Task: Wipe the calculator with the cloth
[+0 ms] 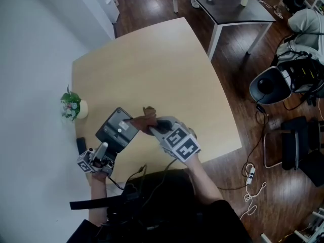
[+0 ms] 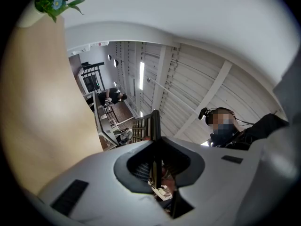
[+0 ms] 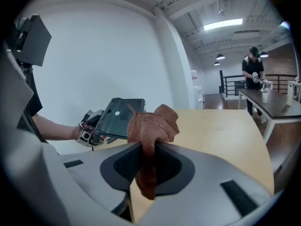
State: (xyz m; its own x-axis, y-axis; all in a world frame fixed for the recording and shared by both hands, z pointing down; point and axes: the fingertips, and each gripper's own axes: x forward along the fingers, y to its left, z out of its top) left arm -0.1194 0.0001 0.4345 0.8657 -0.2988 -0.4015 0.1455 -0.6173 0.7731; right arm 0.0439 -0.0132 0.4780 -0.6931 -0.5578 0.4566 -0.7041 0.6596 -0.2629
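Pale wooden tabletop (image 1: 167, 70) by a white wall (image 1: 30, 59), dark wood floor (image 1: 238, 105) around.
Left gripper (image 2: 157, 180) clamps the calculator (image 1: 117, 128); right gripper (image 3: 146, 157) clamps the brown cloth (image 3: 153, 124).

The calculator (image 1: 117, 129) is held over the table (image 1: 162, 70). The left gripper (image 1: 103, 152) clamps the calculator's near end. The cloth (image 1: 147, 119), pinched in the right gripper (image 1: 155, 127), touches the calculator's right edge. A potted plant (image 1: 72, 107) stands left of the calculator, apart from it.
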